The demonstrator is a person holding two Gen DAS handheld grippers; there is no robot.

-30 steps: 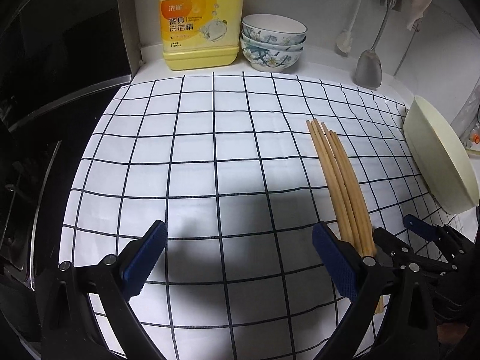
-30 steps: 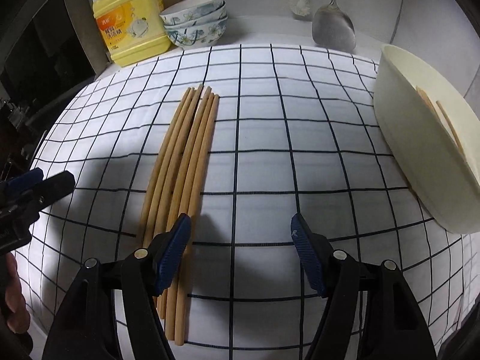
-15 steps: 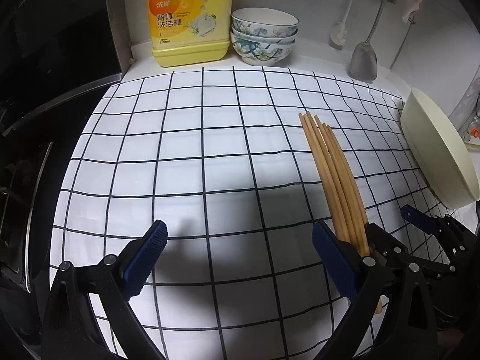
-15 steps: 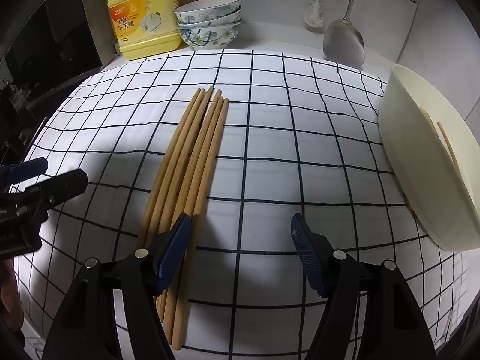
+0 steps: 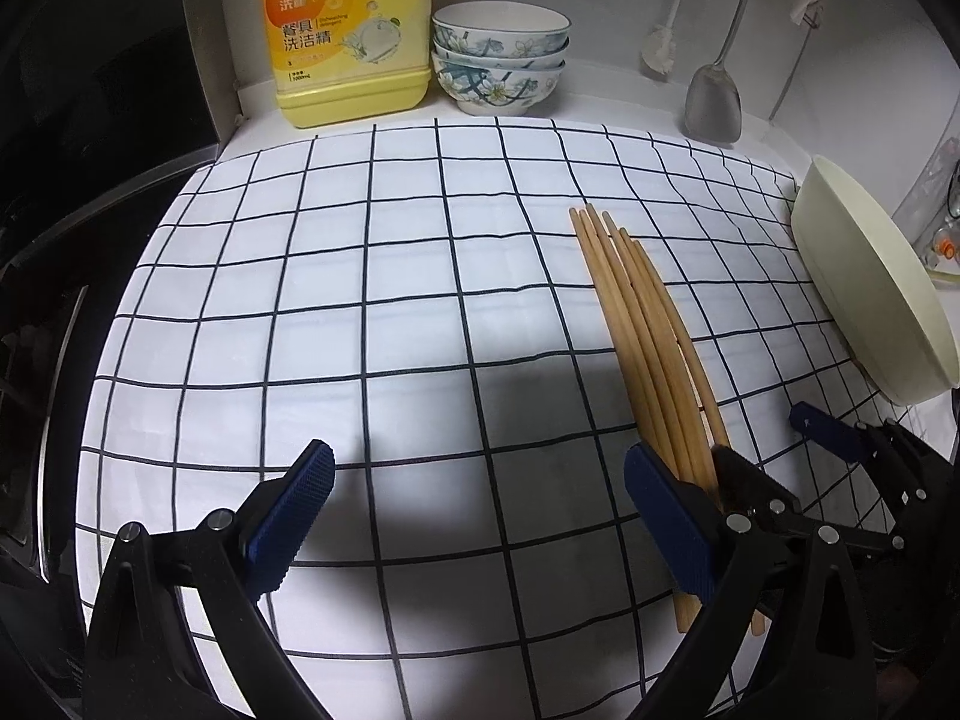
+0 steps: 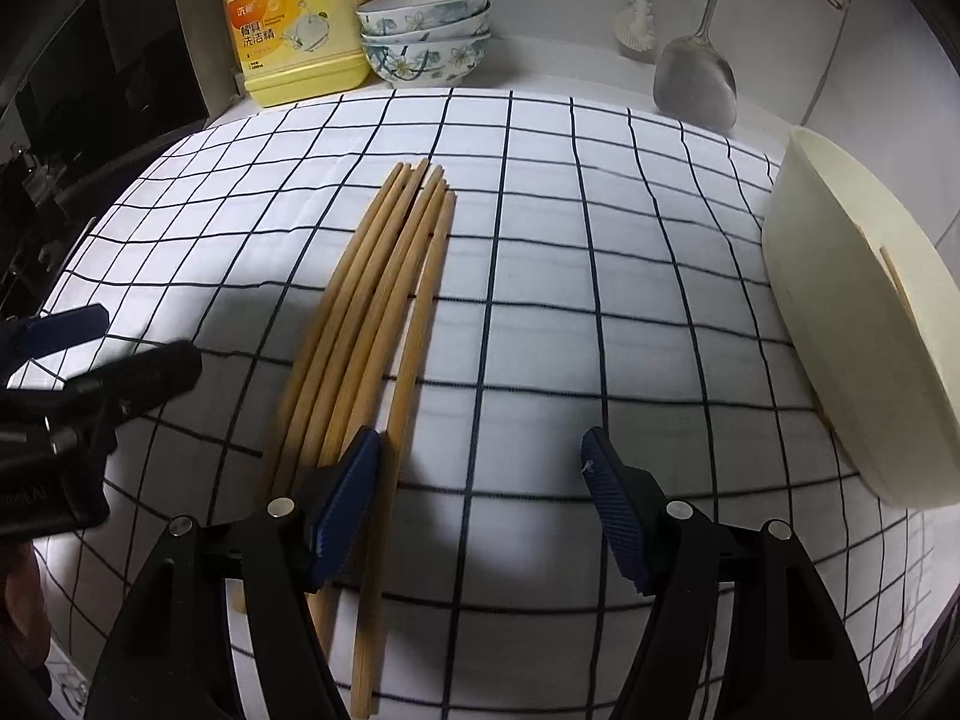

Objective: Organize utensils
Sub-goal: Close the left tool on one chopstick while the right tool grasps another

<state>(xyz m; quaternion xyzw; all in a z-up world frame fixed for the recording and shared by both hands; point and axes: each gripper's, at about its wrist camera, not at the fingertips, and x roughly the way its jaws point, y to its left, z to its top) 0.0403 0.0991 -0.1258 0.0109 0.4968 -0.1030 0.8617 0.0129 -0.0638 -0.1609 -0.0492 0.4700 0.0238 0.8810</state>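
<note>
The wooden chopsticks (image 6: 384,324) lie bunched side by side on the checked cloth (image 6: 600,276) that covers the surface, tips fanned slightly toward the back wall, exactly where they lay a second ago. Nothing in the bundle has shifted; only the views have tilted a little, so more of the back wall shows. The right tool (image 6: 480,492) hangs over the bundle's near end with its jaws spread and empty, as wide as before; its left pad covers part of the bundle's near end, whether touching I cannot tell, and bare cloth fills the gap. The left tool (image 5: 480,504) is likewise released and grasps nothing, with the bundle just outside its right pad. To the right, the cream bowl (image 6: 864,324) already holds a couple of sticks. My reading: the pick-up has not begun, and the right tool would need to straddle one stick. Behind stand the yellow detergent jug (image 5: 348,30) and stacked patterned bowls (image 5: 498,60).
</note>
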